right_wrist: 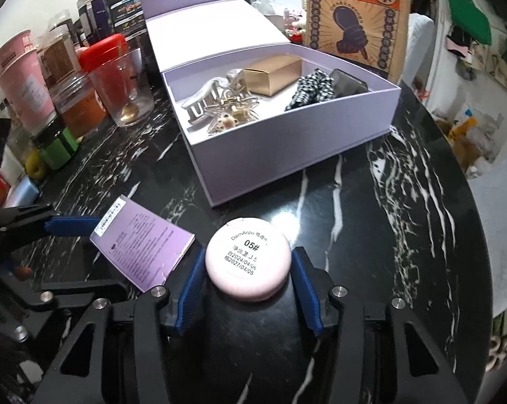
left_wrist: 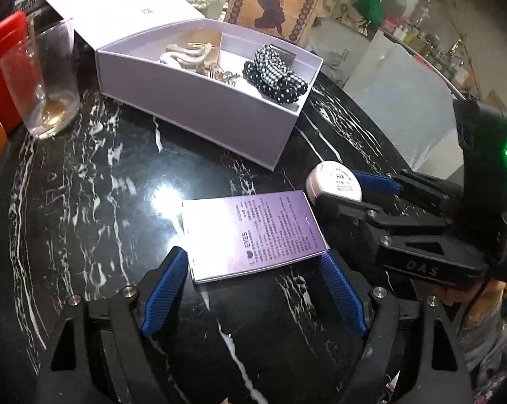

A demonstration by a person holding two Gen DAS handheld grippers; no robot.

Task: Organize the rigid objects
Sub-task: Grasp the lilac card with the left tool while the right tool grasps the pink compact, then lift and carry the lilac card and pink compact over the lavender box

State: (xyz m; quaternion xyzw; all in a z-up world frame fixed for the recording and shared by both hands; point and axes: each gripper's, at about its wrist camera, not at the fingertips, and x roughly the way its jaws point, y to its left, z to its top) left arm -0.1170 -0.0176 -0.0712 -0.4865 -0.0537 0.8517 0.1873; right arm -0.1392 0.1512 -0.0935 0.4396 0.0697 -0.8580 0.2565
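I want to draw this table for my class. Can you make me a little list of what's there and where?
table: black marble
storage box: lilac, lid open
in box: hair claw, gold carton, checked scrunchie
round pink compact: between right gripper pads, touching
purple flat box: on table, left gripper open around its near end
glass: left of storage box

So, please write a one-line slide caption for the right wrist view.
Right gripper closes around round pink compact on black marble table, before open lilac box.
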